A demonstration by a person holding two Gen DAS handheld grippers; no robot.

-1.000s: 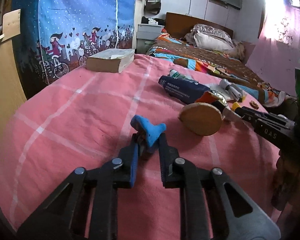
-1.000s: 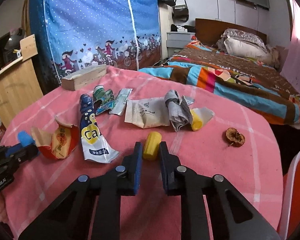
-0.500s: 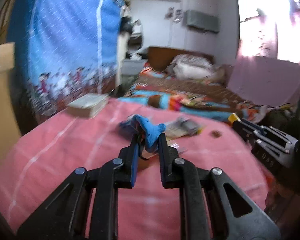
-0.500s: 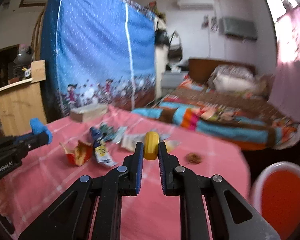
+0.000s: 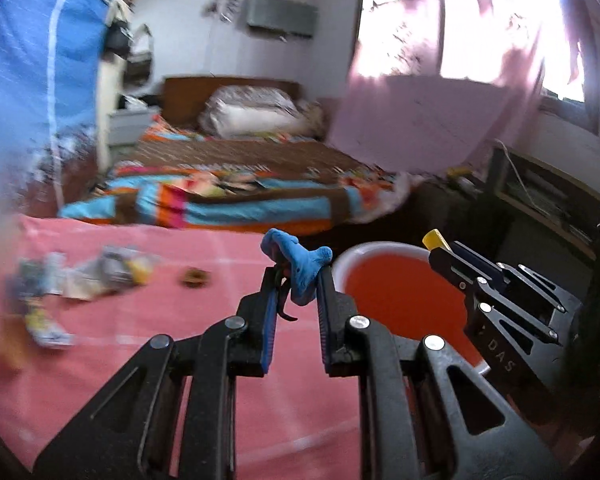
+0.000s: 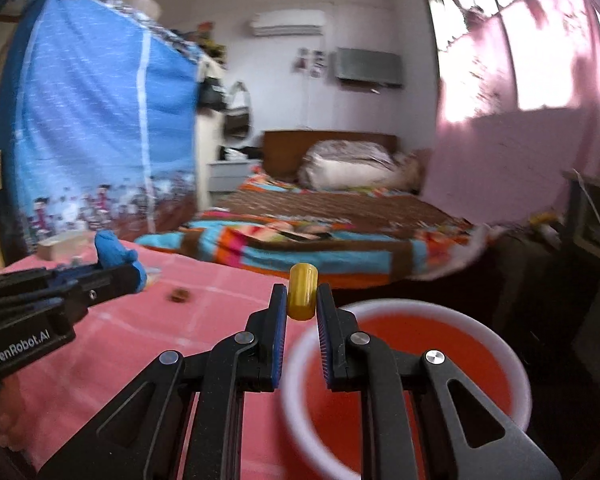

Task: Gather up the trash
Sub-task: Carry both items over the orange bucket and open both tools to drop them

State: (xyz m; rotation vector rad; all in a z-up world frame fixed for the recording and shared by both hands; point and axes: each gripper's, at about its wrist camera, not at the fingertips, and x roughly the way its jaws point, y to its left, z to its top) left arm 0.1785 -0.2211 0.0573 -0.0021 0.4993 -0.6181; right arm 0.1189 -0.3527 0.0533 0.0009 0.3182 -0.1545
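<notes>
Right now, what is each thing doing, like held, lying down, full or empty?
Blue piece: clamped in left hand-held gripper.
Yellow piece: clamped in right hand-held gripper.
Red bin: open, looks empty.
Wrappers: lying loose on pink cloth.

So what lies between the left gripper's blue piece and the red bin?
Nothing: in the left wrist view the blue piece in the left gripper sits right beside the bin's white rim.

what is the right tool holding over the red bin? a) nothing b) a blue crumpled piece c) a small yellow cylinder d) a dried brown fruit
c: the right tool is shut on a small yellow cylinder, just above the near rim of the red bin.
</notes>
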